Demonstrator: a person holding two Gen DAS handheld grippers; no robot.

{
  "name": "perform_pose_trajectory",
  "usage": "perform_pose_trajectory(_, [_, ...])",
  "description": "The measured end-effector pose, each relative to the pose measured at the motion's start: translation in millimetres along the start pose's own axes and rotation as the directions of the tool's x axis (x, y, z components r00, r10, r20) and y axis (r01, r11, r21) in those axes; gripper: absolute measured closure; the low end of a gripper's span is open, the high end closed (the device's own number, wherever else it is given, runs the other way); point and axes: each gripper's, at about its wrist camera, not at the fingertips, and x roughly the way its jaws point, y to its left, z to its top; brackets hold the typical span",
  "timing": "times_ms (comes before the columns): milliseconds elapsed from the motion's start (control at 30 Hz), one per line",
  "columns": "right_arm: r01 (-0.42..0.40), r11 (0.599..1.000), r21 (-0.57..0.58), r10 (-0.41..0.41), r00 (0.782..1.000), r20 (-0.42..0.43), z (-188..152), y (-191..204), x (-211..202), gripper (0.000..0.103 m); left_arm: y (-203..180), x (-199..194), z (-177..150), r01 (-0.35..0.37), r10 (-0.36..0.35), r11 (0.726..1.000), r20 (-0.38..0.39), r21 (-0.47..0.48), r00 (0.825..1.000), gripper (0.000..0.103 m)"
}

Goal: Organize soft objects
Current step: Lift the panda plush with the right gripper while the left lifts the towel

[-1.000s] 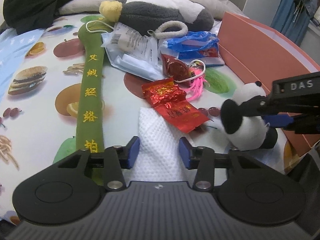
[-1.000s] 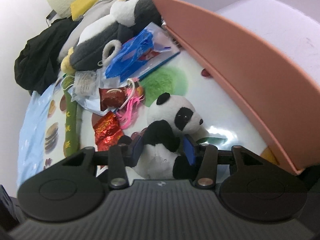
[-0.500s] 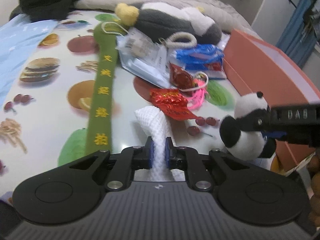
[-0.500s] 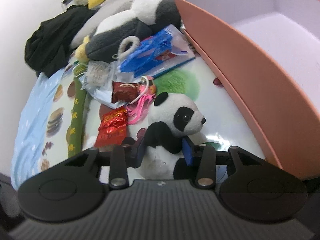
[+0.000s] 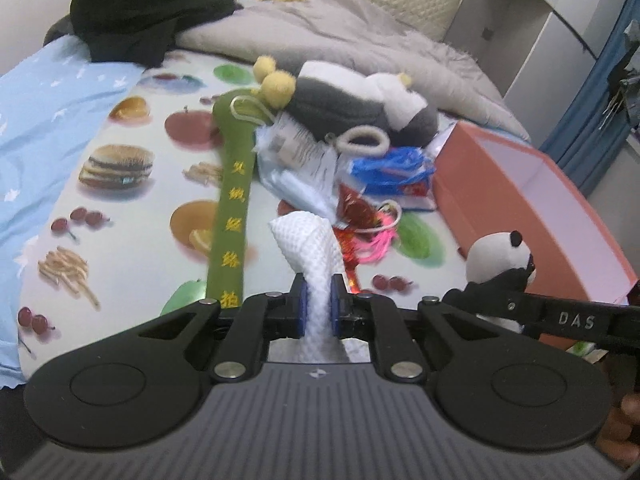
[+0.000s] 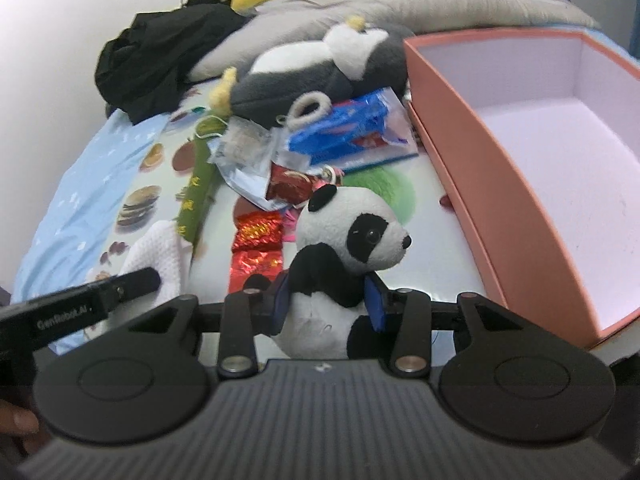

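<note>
The left claw is nearly closed and pinches a white waffle cloth; the cloth's long axis runs straight forward from the pads, its free folded end rising ahead of them; the right claw grips a small panda plush by the body, upright, its nose pointing right toward the open pink box; ahead of both claws, on the printed bed cover, a green padded stick lies lengthwise beside snack packets.
</note>
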Motion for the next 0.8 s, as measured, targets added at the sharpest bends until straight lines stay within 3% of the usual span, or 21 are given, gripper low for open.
perform_pose_trajectory(300, [0.009, 0.998, -0.056, -0.004, 0.997, 0.078, 6.6, 2.7, -36.7, 0.060, -27.1, -21.5, 13.4, 0.066, -0.067, 0.997, 0.039, 0.026, 0.997, 0.089])
perform_pose_trajectory(800, [0.094, 0.995, 0.019, -0.096, 0.982, 0.162, -8.0, -44.3, -93.4, 0.060, -103.5, -23.3, 17.5, 0.209, -0.214, 0.971, 0.029, 0.118, 0.976, 0.089])
